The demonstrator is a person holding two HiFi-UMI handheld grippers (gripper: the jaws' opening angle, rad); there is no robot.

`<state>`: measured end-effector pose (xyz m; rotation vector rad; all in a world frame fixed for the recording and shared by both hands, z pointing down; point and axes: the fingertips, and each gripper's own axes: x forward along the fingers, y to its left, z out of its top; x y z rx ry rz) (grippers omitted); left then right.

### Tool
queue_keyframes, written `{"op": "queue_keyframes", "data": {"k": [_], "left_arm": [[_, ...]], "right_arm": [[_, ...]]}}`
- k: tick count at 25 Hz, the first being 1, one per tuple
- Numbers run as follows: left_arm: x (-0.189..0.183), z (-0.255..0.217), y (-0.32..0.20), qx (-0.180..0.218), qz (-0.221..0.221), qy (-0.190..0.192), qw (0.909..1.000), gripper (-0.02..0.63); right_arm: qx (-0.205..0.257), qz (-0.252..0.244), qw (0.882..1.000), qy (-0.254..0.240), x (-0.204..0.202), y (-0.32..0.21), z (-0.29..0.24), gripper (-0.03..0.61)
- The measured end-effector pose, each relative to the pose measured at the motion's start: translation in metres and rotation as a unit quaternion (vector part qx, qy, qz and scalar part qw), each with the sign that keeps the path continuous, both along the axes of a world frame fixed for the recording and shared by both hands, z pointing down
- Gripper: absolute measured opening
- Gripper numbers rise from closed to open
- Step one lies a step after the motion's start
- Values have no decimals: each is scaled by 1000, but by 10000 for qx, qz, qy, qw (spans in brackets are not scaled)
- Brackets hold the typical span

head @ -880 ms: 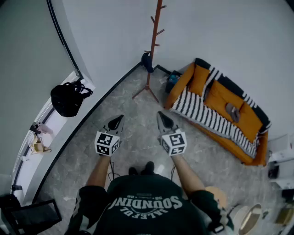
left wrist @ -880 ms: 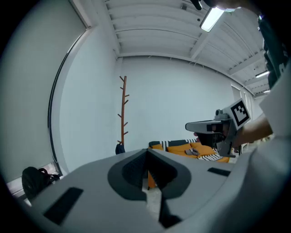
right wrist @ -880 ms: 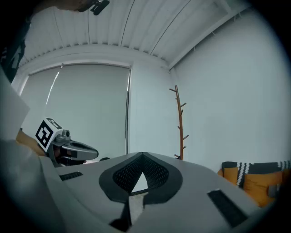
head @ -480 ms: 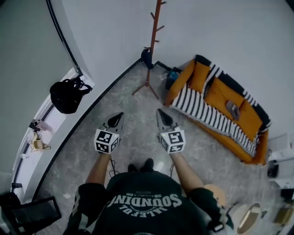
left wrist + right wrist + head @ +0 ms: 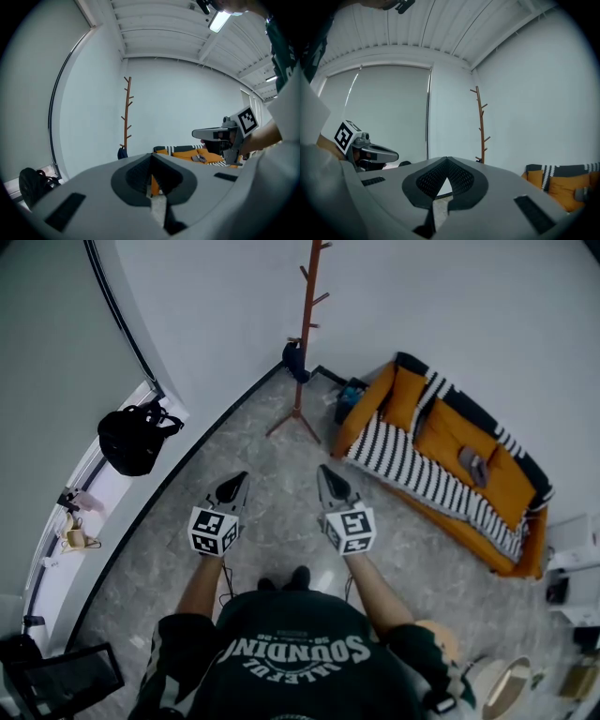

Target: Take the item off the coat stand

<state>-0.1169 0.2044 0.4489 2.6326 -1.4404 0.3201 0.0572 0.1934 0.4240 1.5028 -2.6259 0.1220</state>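
A tall brown coat stand (image 5: 307, 324) rises in the far corner of the room, where the walls meet. A small dark blue item (image 5: 294, 360) hangs low on its pole. Both grippers are held side by side at waist height, well short of the stand and pointing towards it. My left gripper (image 5: 234, 486) is shut with nothing between its jaws, and so is my right gripper (image 5: 328, 479). The left gripper view shows the stand (image 5: 126, 112) and the dark item (image 5: 122, 153) beyond the closed jaws. In the right gripper view the stand (image 5: 480, 126) is ahead to the right.
An orange sofa (image 5: 450, 442) with a black-and-white striped blanket stands along the right wall, a blue object (image 5: 352, 401) at its near end. A black bag (image 5: 131, 442) rests on the window ledge at left. Grey marbled floor lies between me and the stand.
The head view has drifted a little, so the stand and sofa sit slightly higher and further left. Both grippers stay shut and side by side.
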Motion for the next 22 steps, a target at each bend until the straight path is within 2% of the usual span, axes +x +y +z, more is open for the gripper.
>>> {"op": "queue_keyframes", "data": {"k": [9,22], "left_arm": [[24,-2,-9,-29,-265,158,9995,0],[46,-6,-40,-89,-200,61,9997,0]], "right_arm": [[-43,101,9999,14,43,-1,10,-2],[-8,366,9988,-324,86,-27,16,-2]]}}
